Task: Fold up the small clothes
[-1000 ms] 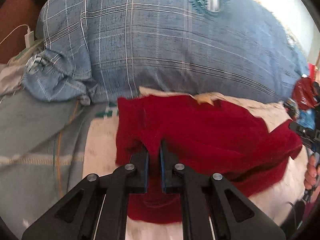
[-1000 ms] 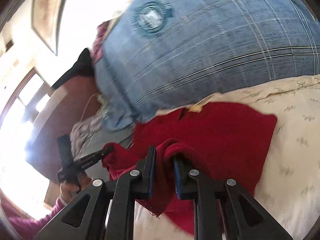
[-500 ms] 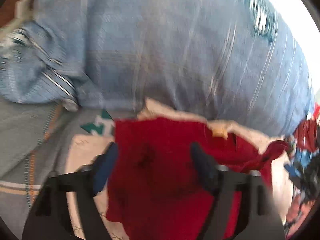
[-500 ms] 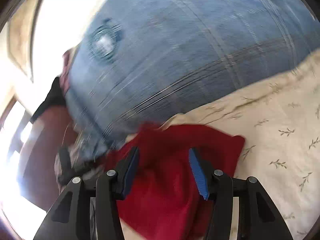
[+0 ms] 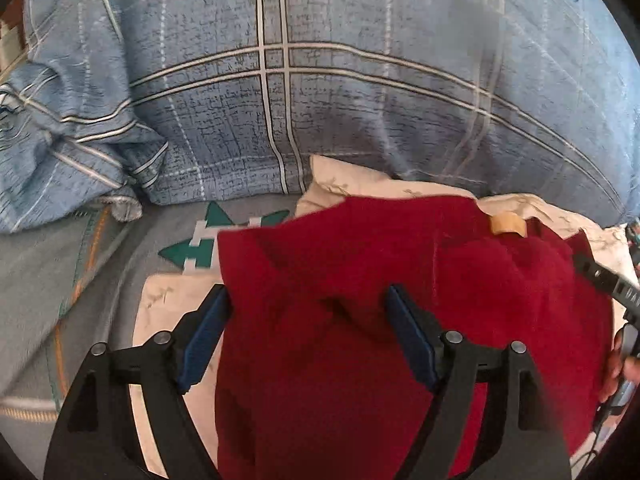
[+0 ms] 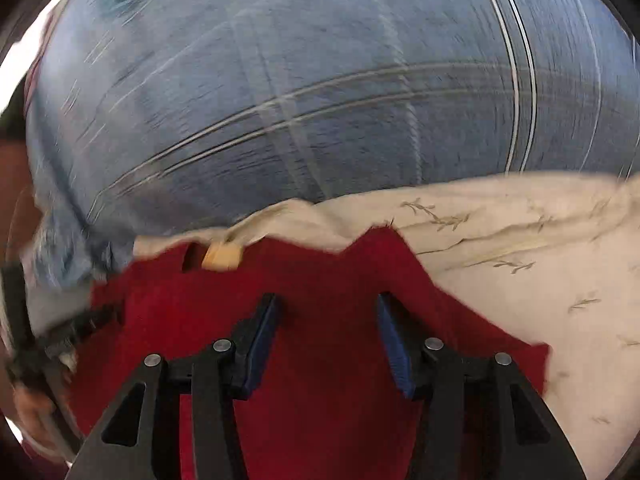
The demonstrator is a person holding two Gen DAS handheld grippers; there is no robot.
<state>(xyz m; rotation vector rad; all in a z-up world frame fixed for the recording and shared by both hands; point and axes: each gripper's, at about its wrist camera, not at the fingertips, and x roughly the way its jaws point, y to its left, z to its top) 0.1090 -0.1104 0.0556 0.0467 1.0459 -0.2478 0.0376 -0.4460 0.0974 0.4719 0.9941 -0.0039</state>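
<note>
A small red garment point(image 5: 360, 260) lies spread on a cream printed sheet point(image 5: 360, 176), a tan label point(image 5: 507, 224) at its far edge. My left gripper point(image 5: 308, 292) hangs over the garment's left part. Its jaws are opening; the cloth lies loose between the blue pads point(image 5: 204, 332) and nothing is pinched. In the right wrist view the same garment point(image 6: 328, 380) and label point(image 6: 221, 258) show. My right gripper point(image 6: 328, 298) stands over its right part, jaws apart and closing slightly, pads off the cloth. The right gripper's finger point(image 5: 600, 280) shows at the left view's right edge.
A big blue plaid pillow point(image 5: 320, 100) rises right behind the garment. A crumpled blue plaid cloth point(image 5: 72, 140) lies at the far left on a grey blanket point(image 5: 60, 280). Cream sheet point(image 6: 520, 280) stretches to the right. A hand point(image 5: 616, 364) shows at the right edge.
Both grippers were shut on raised folds of the red garment; they have let go and opened. The garment now lies flatter, and both views have dropped closer to it.
</note>
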